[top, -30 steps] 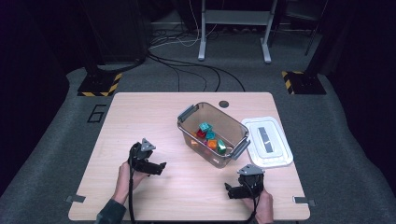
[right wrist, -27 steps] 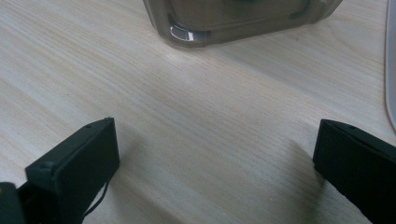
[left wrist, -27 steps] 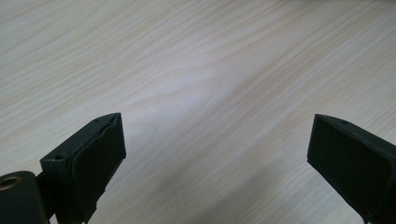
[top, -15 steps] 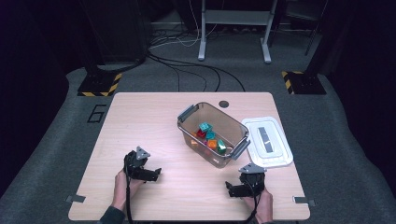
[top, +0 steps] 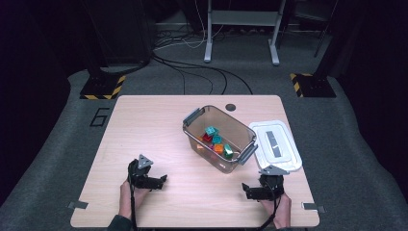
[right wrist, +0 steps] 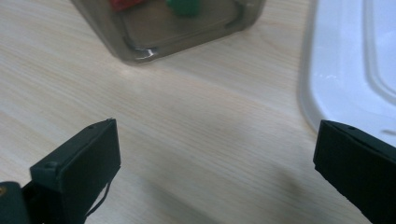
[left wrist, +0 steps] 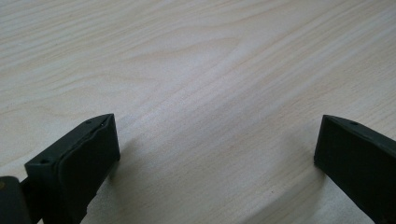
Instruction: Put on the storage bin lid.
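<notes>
A clear plastic box [top: 192,131] with grey latches stands right of the table's middle and holds several coloured cubes [top: 215,142]. Its white lid [top: 275,144] lies flat just right of it. My left gripper [top: 162,181] rests low over the bare wood at the near left, pointing right. Its jaws have just been opening and now stand wide with nothing between them [left wrist: 217,154]. My right gripper [top: 245,189] sits near the front edge below the box, open and empty [right wrist: 217,158]. Ahead of it I see the box's corner [right wrist: 140,46] and the lid's edge [right wrist: 345,70].
The wooden table [top: 144,125] has a round dark grommet [top: 230,107] at its far edge. Metal brackets [top: 77,205] stick out at the near corners. Cables and stand legs lie on the grey floor beyond the table.
My left gripper has come down and back toward the near edge, and its jaws have spread a little. The right gripper has shifted slightly to the right.
</notes>
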Demonstrator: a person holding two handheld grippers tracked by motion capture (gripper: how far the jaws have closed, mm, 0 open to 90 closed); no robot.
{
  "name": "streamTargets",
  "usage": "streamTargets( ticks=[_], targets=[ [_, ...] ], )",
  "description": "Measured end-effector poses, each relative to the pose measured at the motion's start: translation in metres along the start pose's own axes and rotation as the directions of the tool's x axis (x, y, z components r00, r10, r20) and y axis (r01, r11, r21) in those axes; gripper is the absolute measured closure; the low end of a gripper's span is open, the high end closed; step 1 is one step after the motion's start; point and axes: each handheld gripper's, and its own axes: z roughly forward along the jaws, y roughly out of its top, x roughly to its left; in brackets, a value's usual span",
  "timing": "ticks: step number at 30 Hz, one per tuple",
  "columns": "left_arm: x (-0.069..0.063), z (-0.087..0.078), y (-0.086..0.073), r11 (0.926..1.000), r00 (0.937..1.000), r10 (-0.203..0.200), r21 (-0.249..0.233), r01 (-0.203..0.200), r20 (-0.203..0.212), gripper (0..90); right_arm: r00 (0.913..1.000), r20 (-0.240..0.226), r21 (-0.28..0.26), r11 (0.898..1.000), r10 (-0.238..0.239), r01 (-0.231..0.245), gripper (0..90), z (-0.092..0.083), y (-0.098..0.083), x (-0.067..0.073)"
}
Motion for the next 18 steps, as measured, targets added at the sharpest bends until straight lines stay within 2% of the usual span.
streamTargets(
  ticks=[11, 18],
  targets=[
    [0.0, 0.0, 0.0, 0.9999, 0.9999, 0.012, 0.007, -0.012, 0.004, 0.2, 0.9991, 0.04, 0.001, 1.0, 0.012, -0.012, 0.0, -0.01, 0.003, -0.026],
    [0.0, 0.0, 0.0, 0.9999, 0.9999, 0.011, 0.009, -0.011, 0.002, 0.2, 0.9979, 0.04, -0.012, 0.999, 0.051, -0.05, 0.0, -0.012, 0.005, -0.046]
  ],
)
